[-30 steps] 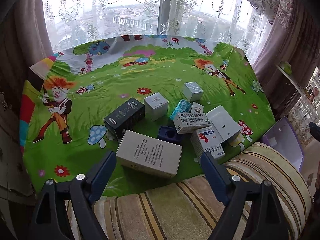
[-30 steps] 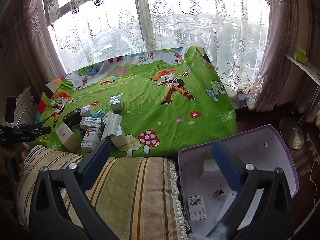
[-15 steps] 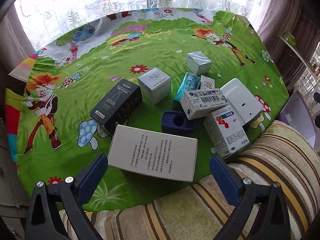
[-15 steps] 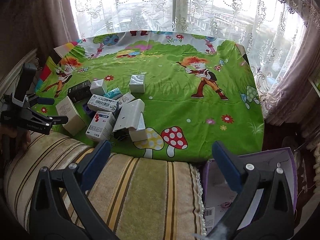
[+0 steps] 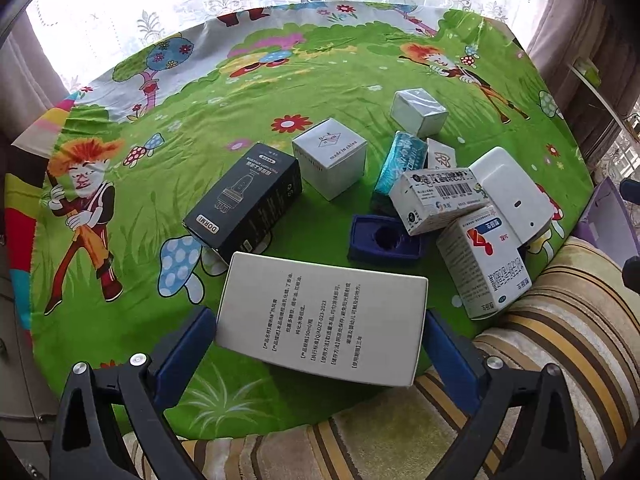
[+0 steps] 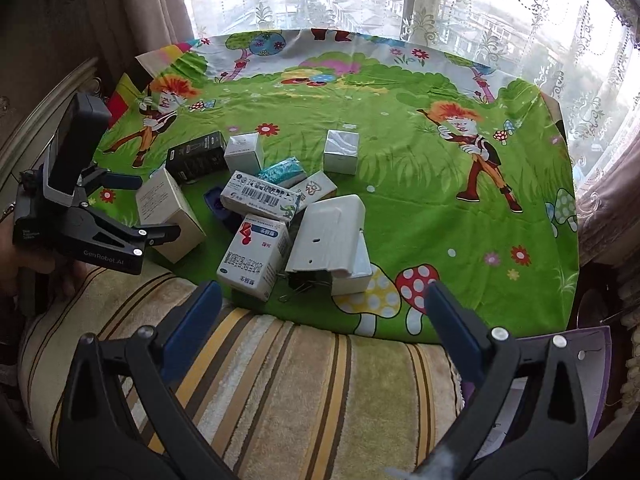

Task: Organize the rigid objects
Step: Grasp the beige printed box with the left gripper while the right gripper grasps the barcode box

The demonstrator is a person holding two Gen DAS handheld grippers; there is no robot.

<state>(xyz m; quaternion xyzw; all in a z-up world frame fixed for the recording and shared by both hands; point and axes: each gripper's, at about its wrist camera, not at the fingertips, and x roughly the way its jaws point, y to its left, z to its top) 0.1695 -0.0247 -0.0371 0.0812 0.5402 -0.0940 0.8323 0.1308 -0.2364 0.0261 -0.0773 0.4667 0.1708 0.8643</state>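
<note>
Several boxes lie bunched on the green cartoon cloth [image 5: 192, 168]. A large white box with printed text [image 5: 324, 316] sits nearest, between the wide-open fingers of my left gripper [image 5: 316, 344], not clamped. It also shows in the right wrist view [image 6: 168, 216], beside the left gripper [image 6: 148, 208]. Behind it are a black box [image 5: 244, 200], a white cube [image 5: 330, 156], a navy insert [image 5: 386, 238], a barcode box [image 5: 438, 198], a red-marked medicine box [image 5: 486, 260] and a white plastic case [image 5: 512, 196]. My right gripper [image 6: 320, 324] is open and empty over the striped cushion [image 6: 288, 380].
A small silver-white box [image 5: 418, 112] stands farther back, and a teal packet [image 5: 400, 164] leans in the pile. A purple-rimmed open box [image 6: 592, 380] sits at the lower right, off the cloth. Lace curtains and a window lie behind.
My left gripper has moved forward and down until its open fingers flank the large white box. My right gripper has swung left, from over the purple box toward the pile.
</note>
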